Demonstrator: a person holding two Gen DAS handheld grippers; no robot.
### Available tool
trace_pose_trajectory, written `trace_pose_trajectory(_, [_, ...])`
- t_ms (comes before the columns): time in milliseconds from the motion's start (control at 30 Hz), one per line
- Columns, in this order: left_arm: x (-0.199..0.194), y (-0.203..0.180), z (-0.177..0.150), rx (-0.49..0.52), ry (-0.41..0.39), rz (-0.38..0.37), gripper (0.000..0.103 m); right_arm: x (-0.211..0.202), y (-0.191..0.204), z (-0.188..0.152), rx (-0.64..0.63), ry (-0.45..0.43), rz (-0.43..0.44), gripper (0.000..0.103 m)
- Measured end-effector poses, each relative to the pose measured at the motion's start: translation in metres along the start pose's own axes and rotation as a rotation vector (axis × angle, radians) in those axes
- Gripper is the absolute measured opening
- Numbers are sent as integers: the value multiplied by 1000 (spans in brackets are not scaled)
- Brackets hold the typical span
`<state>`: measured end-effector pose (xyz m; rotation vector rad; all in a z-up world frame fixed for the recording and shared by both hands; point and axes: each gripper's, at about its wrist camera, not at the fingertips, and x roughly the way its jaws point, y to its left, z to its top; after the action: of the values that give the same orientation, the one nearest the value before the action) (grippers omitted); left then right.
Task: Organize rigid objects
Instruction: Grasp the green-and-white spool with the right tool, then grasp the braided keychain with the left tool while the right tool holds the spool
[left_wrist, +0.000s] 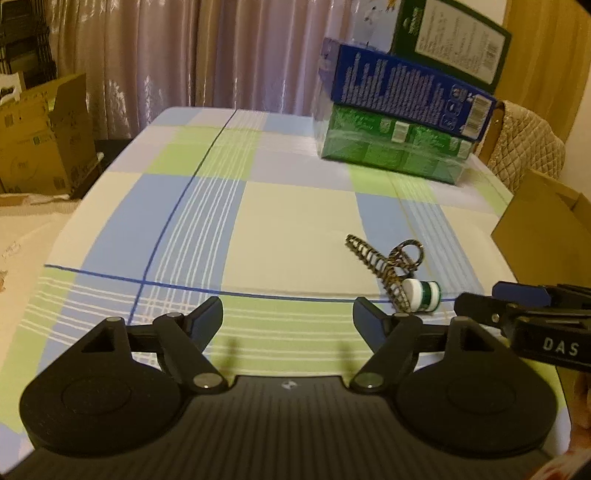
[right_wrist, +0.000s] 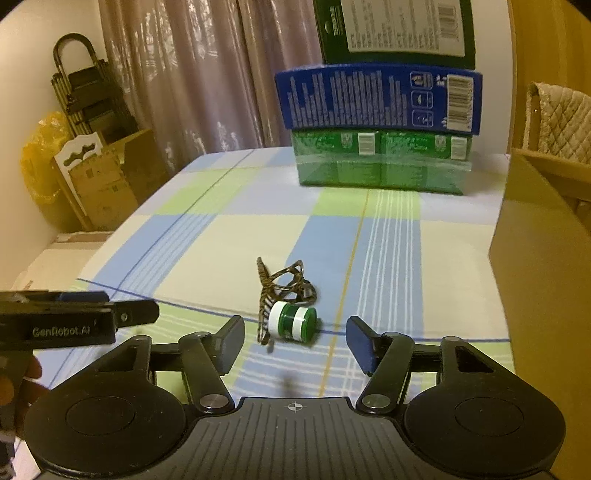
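Note:
A small green and white jar (right_wrist: 292, 322) lies on its side on the checked tablecloth, touching a tiger-striped hair claw clip (right_wrist: 282, 286). Both also show in the left wrist view, jar (left_wrist: 422, 294) and clip (left_wrist: 388, 266). My right gripper (right_wrist: 295, 341) is open and empty, its fingertips either side of the jar and just short of it. My left gripper (left_wrist: 288, 317) is open and empty, to the left of the jar over bare cloth. The right gripper also shows at the right edge of the left wrist view (left_wrist: 517, 314).
A stack of green, blue and dark green boxes (right_wrist: 380, 125) stands at the table's far right. An open cardboard box (right_wrist: 543, 258) sits at the right edge. Cardboard boxes (left_wrist: 40, 140) stand on the floor at left. A quilted chair (left_wrist: 528, 144) stands behind the table.

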<state>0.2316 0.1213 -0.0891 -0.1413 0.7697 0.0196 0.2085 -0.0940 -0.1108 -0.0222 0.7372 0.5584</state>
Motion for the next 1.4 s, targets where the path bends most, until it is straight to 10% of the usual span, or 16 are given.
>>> trace_pose_trajectory(1033, [22,-14,7,49,22,-87,89,41,-25,10,39,79,-53,28])
trace_pose_trajectory(1400, [51,-70,14,385,-19,-184,60,-3,-50,23,39,53,-62,28])
